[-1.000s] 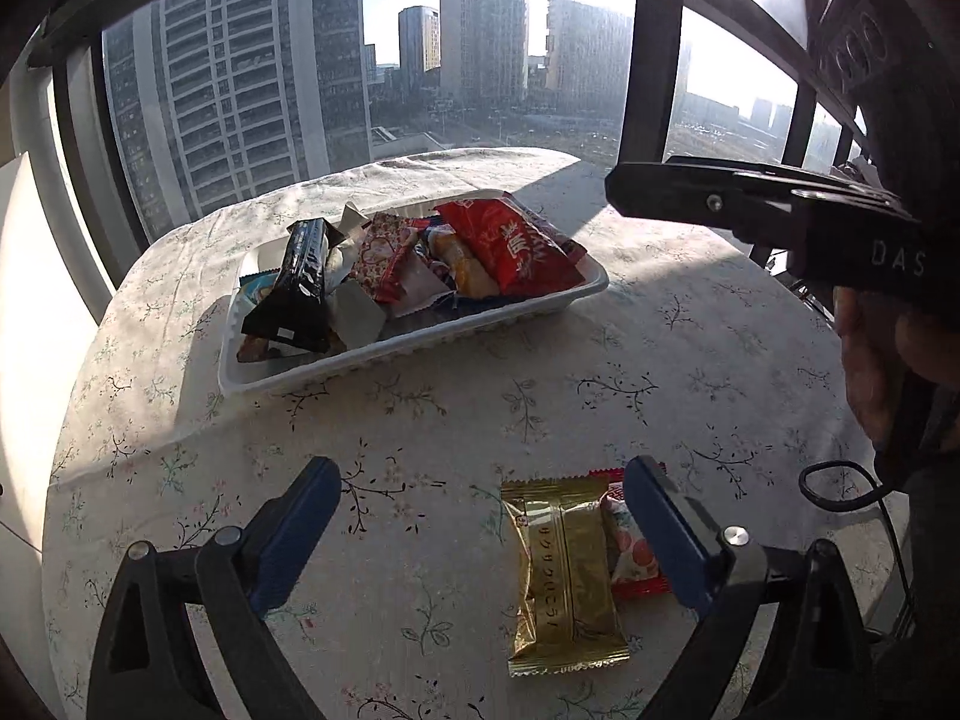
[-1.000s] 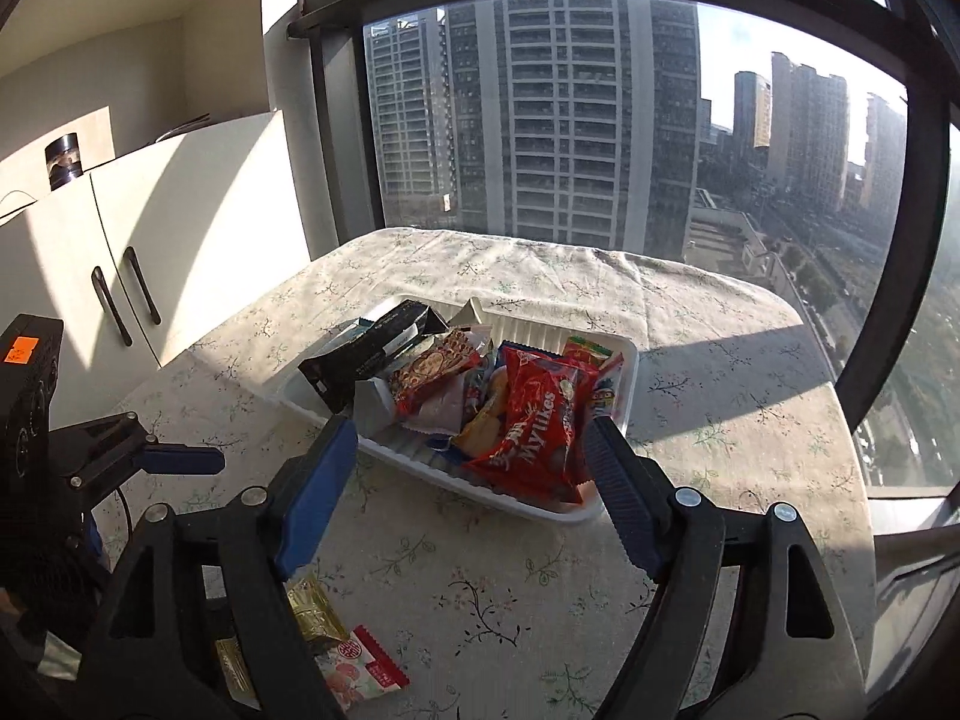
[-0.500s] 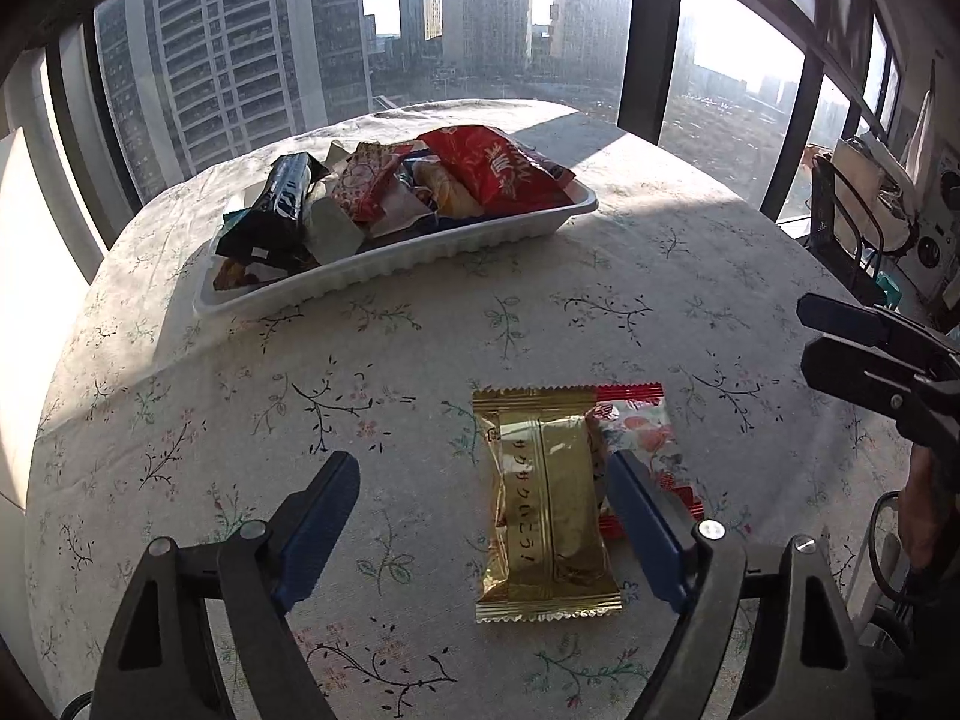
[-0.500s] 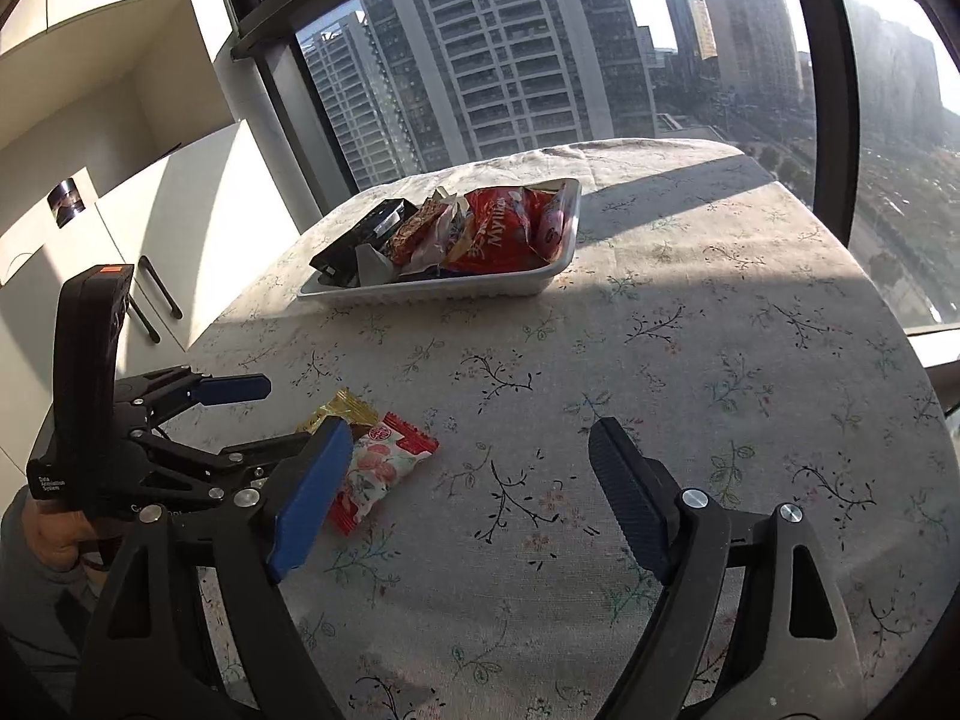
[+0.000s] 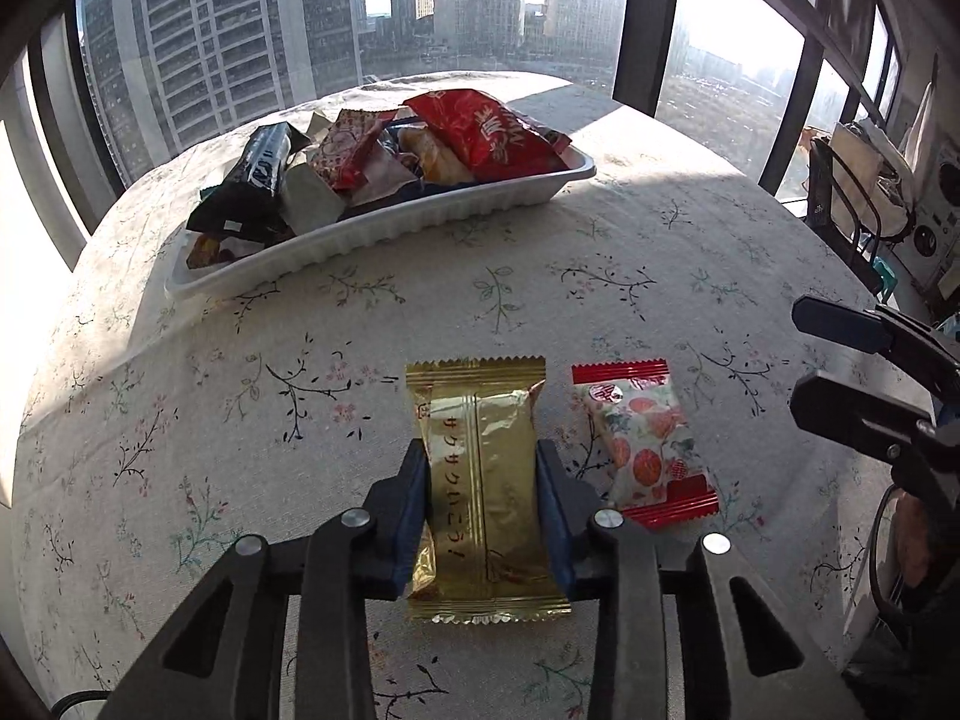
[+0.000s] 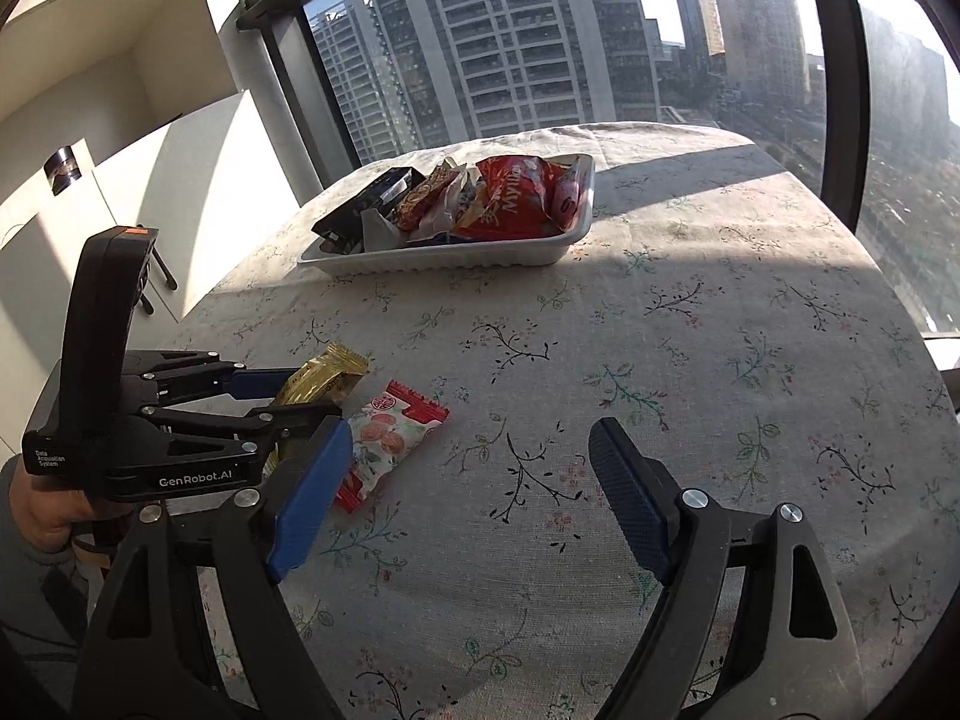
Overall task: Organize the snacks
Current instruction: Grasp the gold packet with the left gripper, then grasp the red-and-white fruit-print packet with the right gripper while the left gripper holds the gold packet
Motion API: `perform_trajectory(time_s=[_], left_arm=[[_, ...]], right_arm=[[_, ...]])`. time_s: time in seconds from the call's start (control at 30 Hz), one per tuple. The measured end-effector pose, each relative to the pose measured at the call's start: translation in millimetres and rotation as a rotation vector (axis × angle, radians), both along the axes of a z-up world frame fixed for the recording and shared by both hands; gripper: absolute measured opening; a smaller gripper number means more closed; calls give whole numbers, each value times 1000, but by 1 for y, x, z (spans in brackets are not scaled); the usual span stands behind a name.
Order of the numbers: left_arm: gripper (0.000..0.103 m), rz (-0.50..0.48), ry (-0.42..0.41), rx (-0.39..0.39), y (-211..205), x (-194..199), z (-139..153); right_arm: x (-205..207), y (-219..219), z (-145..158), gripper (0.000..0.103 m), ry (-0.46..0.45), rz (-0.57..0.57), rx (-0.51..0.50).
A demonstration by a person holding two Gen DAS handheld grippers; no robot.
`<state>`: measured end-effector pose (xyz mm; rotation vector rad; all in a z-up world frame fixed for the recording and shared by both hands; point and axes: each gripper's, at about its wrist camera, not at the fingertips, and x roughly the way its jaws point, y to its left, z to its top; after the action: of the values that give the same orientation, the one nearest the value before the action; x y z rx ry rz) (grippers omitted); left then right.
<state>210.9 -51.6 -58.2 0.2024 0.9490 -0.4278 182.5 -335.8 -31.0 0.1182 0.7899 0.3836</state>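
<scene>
Gold snack packet [image 5: 483,492], left gripper [image 5: 483,480] closing, seemingly gripped

Gold packet [image 5: 480,480]: glossy foil, creased, crimped ends. Printed packet [image 5: 648,450]: smooth film, slight sheen, red crimped ends. Tray [image 5: 420,222]: white plastic, ribbed wall, matt. Red bag [image 5: 486,132] in tray: shiny film. Tablecloth [image 5: 300,360]: woven cloth, matt, floral print. Left gripper [image 5: 482,483]: matt black plastic, blue textured pads [image 6: 624,492], bright metal screws.
</scene>
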Motion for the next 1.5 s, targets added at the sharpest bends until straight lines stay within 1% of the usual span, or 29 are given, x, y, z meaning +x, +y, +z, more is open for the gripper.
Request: perform_trajectory(time_s=[0.13, 0.3, 0.47, 0.53, 0.6, 0.77, 0.83, 0.9, 0.97, 1.23, 1.37, 1.43, 1.47, 1.5], left_arm=[[33, -1, -1, -15, 3, -2, 0], [33, 30, -1, -63, 18, -6, 2], [33, 87, -18, -135, 46, -14, 8], [33, 110, -24, -155, 56, -17, 9], [33, 127, -27, -170, 65, -20, 10], [33, 139, -27, -194, 76, -24, 8], [33, 136, -26, -201, 78, -25, 8], [33, 133, -25, -206, 79, -26, 7], [33, 130, -21, -210, 79, -26, 5], [33, 122, -17, -223, 82, -27, 3], [33, 122, -16, -219, 82, -28, 2], [33, 120, -17, -215, 81, -28, 2], [33, 119, -17, -214, 81, -29, 2], [33, 118, -17, -215, 80, -29, 2]], right_arm=[[1, 11, -2, 80, 11, 23, -16], [2, 30, -4, 80, 36, 51, -39], [10, 55, -11, 80, 95, 81, -69], [15, 64, -18, 78, 122, 82, -80], [20, 72, -22, 74, 138, 83, -92], [29, 89, -24, 68, 140, 84, -126], [31, 97, -25, 63, 134, 86, -157], [31, 104, -25, 54, 123, 92, -184], [31, 109, -25, 49, 110, 92, -216], [31, 114, -27, 48, 95, 117, -279], [29, 112, -26, 48, 98, 139, -290], [29, 112, -26, 46, 99, 148, -298], [29, 112, -26, 40, 99, 151, -302], [28, 112, -25, 37, 100, 154, -304]])
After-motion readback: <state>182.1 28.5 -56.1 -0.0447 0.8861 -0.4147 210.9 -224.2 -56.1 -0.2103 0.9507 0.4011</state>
